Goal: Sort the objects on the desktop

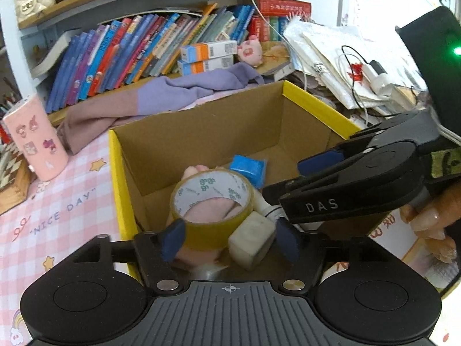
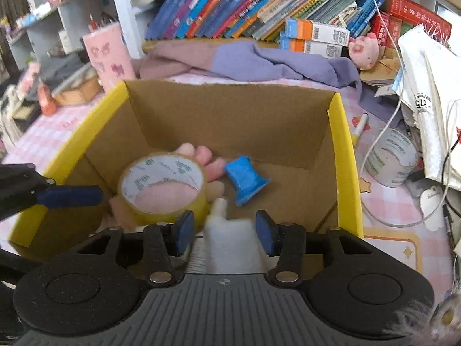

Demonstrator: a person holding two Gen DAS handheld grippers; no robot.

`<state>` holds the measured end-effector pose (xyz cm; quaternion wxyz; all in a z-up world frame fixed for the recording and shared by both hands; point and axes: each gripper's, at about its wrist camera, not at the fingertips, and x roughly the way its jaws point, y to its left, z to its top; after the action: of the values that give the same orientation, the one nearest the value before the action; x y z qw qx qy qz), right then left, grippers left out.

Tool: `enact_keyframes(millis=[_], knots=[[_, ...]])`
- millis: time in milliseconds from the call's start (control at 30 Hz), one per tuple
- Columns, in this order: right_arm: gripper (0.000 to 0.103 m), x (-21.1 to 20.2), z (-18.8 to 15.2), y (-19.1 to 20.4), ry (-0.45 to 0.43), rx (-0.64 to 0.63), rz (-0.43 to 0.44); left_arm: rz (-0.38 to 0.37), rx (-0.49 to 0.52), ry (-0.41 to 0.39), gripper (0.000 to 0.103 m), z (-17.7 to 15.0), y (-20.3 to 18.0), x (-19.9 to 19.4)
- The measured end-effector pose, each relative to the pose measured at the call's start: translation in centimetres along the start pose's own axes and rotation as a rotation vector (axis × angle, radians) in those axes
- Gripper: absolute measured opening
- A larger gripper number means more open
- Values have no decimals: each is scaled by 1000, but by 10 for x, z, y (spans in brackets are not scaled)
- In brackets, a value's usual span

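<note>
We are over the cardboard box (image 1: 198, 132) now, the one with yellow outer walls, sitting on the pink checked tablecloth (image 1: 57, 201). Our left gripper (image 1: 230, 238) hangs at the near wall with its blue pads spread, and between them sit the tape roll (image 1: 211, 201) and a pale cube (image 1: 252, 242); neither pad presses on either one. The roll stands tilted on a pink soft thing (image 1: 213, 210) lying on the box floor.

Over to the right gripper (image 2: 222, 227): a white bottle (image 2: 227, 239) lies blurred between its pads, nozzle pointing into the box, with a gap showing on both sides, so we call those tongs parted and gripping nothing. In the left view that same gripper (image 1: 291, 178) reaches in from the right, a hand (image 1: 432, 216) behind it.

Further back on the box floor lies a blue wrapped item (image 2: 245, 180), just beside the pink thing (what it is, we cannot tell). Outside the box, to the right, a second tape roll (image 2: 391, 158) rests on the cloth near a white cable (image 2: 383, 132). Behind the box lies a purple cloth (image 2: 259, 60), then a row of books (image 2: 245, 3), and a pink tin (image 1: 36, 138) stands at left.
</note>
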<state>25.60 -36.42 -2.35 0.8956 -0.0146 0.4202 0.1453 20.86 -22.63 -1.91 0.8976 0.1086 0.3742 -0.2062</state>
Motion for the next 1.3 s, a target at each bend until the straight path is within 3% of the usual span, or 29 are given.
enact_keyframes(millis=[300, 600, 1033, 1300], knots=[[52, -31, -10, 3, -105, 58, -14, 61, -4, -93, 80, -7, -6, -38], [53, -78, -33, 13, -202, 126, -84, 114, -112, -172, 87, -31, 9, -87], [55, -121, -81, 60, -234, 182, -164, 160, -217, -178, 88, -87, 39, -139], [60, -135, -116, 111, -240, 219, -193, 199, -270, -153, 88, -128, 51, -171]])
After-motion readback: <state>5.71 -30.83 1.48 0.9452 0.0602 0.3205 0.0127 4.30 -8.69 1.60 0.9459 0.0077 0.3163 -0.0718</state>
